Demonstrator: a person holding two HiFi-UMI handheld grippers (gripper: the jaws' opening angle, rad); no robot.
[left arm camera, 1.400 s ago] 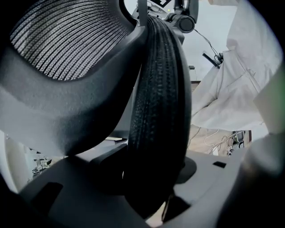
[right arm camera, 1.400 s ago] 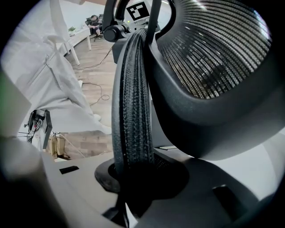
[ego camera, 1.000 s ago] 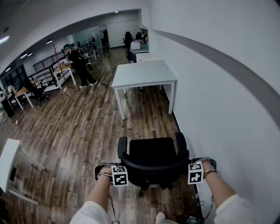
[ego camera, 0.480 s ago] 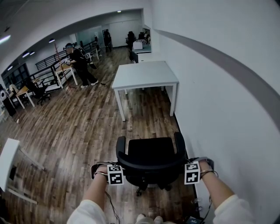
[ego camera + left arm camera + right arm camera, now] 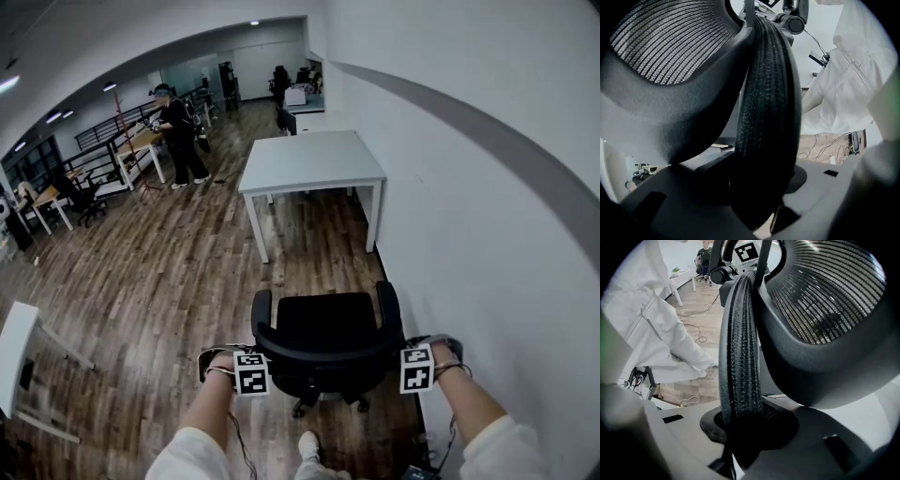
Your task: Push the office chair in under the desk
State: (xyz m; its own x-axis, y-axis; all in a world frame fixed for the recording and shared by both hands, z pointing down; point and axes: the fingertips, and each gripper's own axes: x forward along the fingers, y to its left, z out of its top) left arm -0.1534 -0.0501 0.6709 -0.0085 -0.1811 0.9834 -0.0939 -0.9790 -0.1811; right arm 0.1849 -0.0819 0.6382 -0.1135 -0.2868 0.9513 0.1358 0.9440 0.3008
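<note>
Okay, quick pass. Far ahead and left of the chair (image 5: 328,328), a person (image 5: 180,131) stands among other tables. A white table edge (image 5: 17,342) sits well off the chair's left side.

My left gripper (image 5: 251,372) is on the left end of the chair's back, pointing down. In the left gripper view the black padded rim (image 5: 768,117) runs up between the jaws. They're part closed and clamped on it, with the mesh (image 5: 670,47) to its left.

The chair stands on the wood floor (image 5: 169,272), seat facing away from me, armrests on both sides. The white desk (image 5: 314,157) is well ahead of the chair. Bare floor lies between them, so the chair isn't under it.

My right gripper (image 5: 418,367) is on the right end of the chair's back, tilted steeply down. The right gripper view shows the rim pinched between narrow jaws.

The white wall (image 5: 469,206) runs just right of the chair. My shoe (image 5: 307,445) shows behind the chair's base.
</note>
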